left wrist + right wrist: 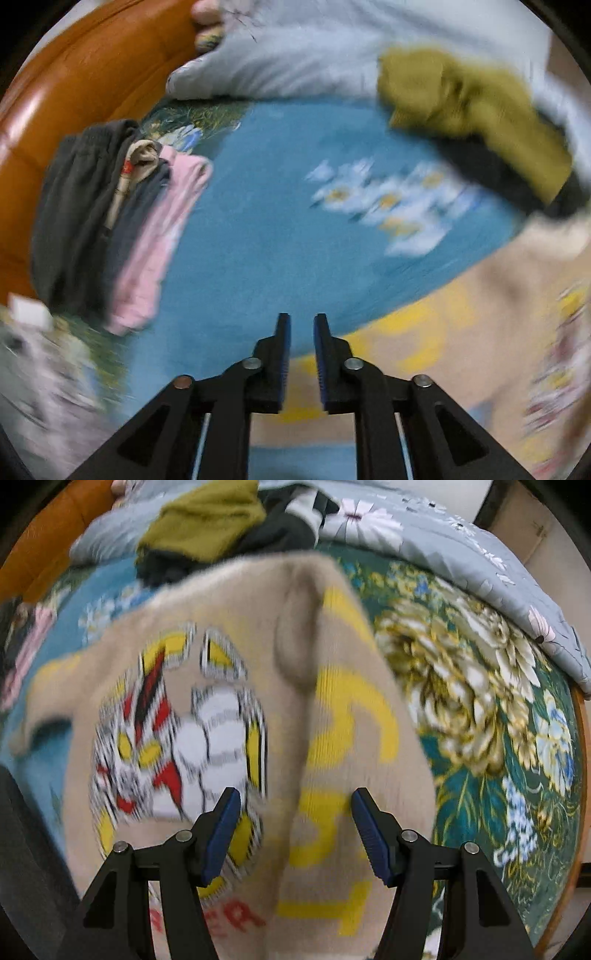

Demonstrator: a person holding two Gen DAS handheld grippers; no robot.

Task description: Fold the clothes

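Note:
A beige sweater [236,709] with a red, white and yellow tiger print and yellow letters lies on the flowered bedspread; it also shows blurred in the left wrist view [461,332]. My right gripper [295,797] is wide open just above the sweater, holding nothing. My left gripper [302,321] has its jaws a narrow gap apart, empty, above the blue part of the bedspread [258,229] at the sweater's edge. An olive green garment [461,110] lies on a dark one at the far side; it also shows in the right wrist view [207,520].
A stack of folded clothes, dark grey [74,214] and pink [159,236], lies at the left by the orange headboard [81,81]. A grey flowered quilt [461,550] runs along the far side. The bed's edge [581,775] is at the right.

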